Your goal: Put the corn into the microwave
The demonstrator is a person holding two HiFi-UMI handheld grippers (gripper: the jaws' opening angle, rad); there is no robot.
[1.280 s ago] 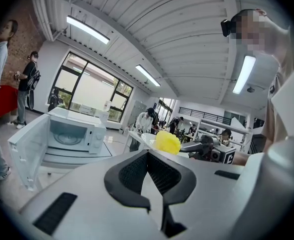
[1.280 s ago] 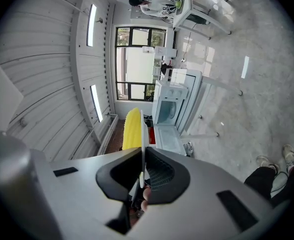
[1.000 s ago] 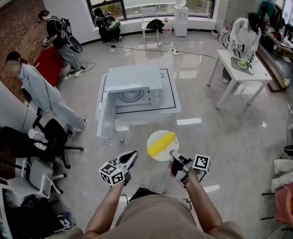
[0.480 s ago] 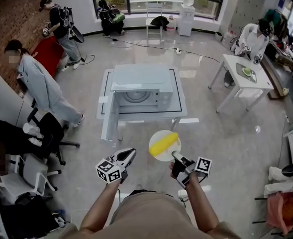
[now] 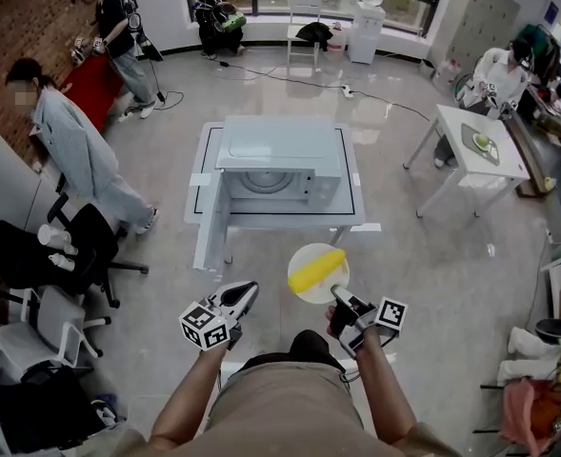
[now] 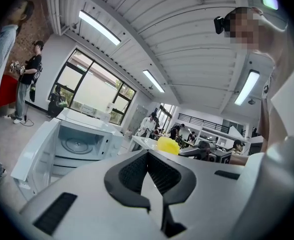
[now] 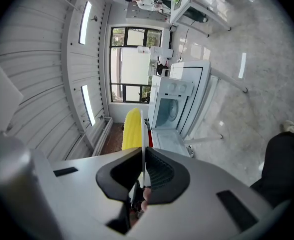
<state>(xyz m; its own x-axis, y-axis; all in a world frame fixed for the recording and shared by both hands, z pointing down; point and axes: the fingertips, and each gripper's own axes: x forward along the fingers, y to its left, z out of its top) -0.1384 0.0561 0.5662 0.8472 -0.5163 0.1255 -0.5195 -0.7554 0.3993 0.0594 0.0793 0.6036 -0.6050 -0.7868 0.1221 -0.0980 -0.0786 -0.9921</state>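
A yellow corn cob (image 5: 316,270) lies on a round white plate (image 5: 306,294). My right gripper (image 5: 338,296) is shut on the plate's near rim and holds it above the floor. In the right gripper view the plate (image 7: 145,134) shows edge-on between the jaws, with the corn (image 7: 132,129) on its left. Ahead, the white microwave (image 5: 278,157) stands on a low white table (image 5: 356,203) with its door (image 5: 211,225) swung open to the left and its cavity showing. My left gripper (image 5: 247,294) is left of the plate, shut and empty (image 6: 147,153).
A person in a light coat (image 5: 75,150) stands left of the table, with office chairs (image 5: 80,250) nearby. Another white table (image 5: 480,141) with a seated person is at the right. More people are by the far windows.
Both grippers and the plate with the corn have advanced toward the microwave, which now sits nearer in view. The grip on the plate is unchanged.
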